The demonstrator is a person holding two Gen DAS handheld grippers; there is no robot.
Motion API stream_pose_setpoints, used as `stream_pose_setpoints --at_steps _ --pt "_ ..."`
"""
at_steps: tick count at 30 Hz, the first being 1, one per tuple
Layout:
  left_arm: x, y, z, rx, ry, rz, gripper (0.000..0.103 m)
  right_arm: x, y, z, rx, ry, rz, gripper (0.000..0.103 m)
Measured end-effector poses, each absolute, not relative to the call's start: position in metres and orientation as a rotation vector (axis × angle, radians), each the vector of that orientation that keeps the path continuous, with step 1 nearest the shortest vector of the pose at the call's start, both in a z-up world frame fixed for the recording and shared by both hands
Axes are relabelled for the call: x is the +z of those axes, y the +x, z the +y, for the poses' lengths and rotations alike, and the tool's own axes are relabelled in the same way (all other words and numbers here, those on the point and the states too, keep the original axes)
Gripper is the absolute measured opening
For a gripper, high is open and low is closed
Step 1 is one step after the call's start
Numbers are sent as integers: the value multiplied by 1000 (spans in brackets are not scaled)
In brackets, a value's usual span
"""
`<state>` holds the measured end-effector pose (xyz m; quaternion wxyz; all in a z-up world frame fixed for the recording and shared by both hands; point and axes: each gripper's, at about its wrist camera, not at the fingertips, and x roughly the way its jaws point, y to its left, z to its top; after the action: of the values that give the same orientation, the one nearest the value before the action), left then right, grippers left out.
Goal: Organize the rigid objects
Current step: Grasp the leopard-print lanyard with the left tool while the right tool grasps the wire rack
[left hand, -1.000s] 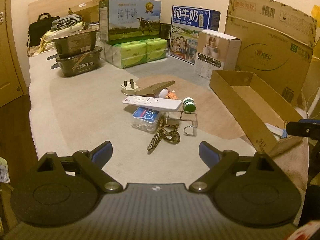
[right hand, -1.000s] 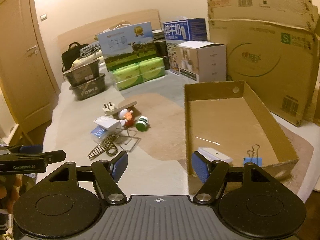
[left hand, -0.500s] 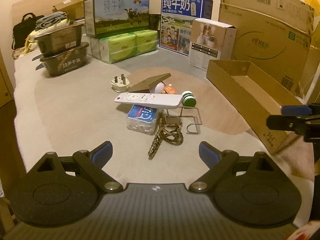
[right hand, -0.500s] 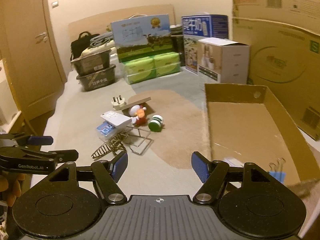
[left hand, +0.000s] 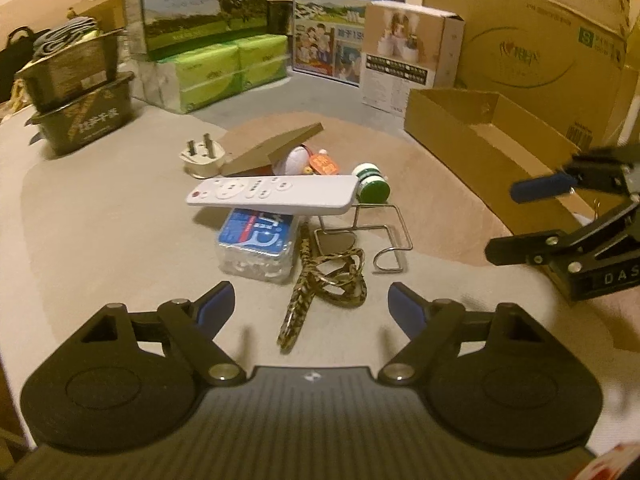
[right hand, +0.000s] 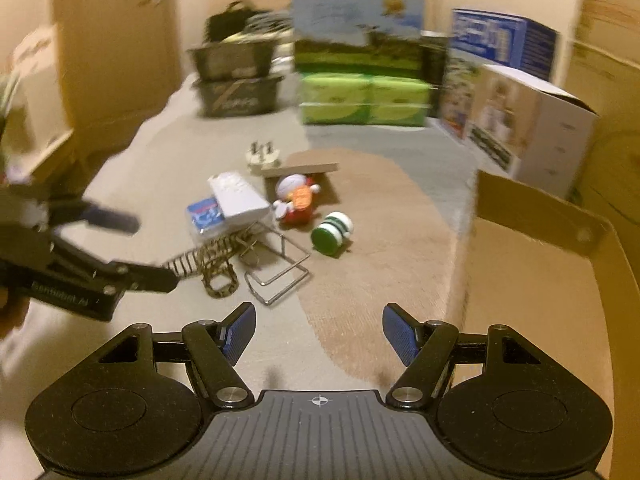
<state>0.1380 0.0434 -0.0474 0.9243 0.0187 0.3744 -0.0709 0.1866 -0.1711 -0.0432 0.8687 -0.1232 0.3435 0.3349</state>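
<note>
A pile of small objects lies on the carpet: a white remote (left hand: 272,199) on a clear floss-pick box (left hand: 256,246), a patterned strap (left hand: 316,284), a wire hook (left hand: 376,232), a green-capped bottle (left hand: 372,184), a toy figure (left hand: 304,160), a white plug (left hand: 200,154) and a cardboard wedge (left hand: 276,148). The pile also shows in the right wrist view, with the bottle (right hand: 332,232) and the remote (right hand: 238,198). My left gripper (left hand: 311,306) is open and empty just short of the strap. My right gripper (right hand: 319,330) is open and empty, short of the hook (right hand: 280,276).
An open shallow cardboard box (left hand: 480,136) lies right of the pile; its wall (right hand: 520,216) is beside my right gripper. Milk cartons (left hand: 204,4), green tissue packs (left hand: 224,68), dark tubs (left hand: 76,112) and a large carton (left hand: 532,40) line the back.
Both grippers have moved in toward the pile. The right gripper has swung left, away from the cardboard box, and its view is blurred by motion. Both stay open.
</note>
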Motion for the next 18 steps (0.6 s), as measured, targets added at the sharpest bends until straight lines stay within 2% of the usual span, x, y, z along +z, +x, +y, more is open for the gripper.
stream_pose_setpoints --at_steps 7,9,10,12,14,18 --pt "-60 160 35 -184 70 780 67 -55 216 -151 840 -470 743 70" --pt "-64 167 34 -189 68 790 59 -60 225 -144 863 -502 774 70" --pt "-66 169 34 -187 69 796 58 -62 229 -142 874 -520 779 70" --pt "-70 172 34 -191 73 805 44 -65 234 -135 901 -555 791 70" --pt "-71 171 35 -196 67 810 38 -68 239 -128 926 -590 795 70" --pt "-69 163 38 -204 73 815 38 -75 249 -113 971 -647 806 70"
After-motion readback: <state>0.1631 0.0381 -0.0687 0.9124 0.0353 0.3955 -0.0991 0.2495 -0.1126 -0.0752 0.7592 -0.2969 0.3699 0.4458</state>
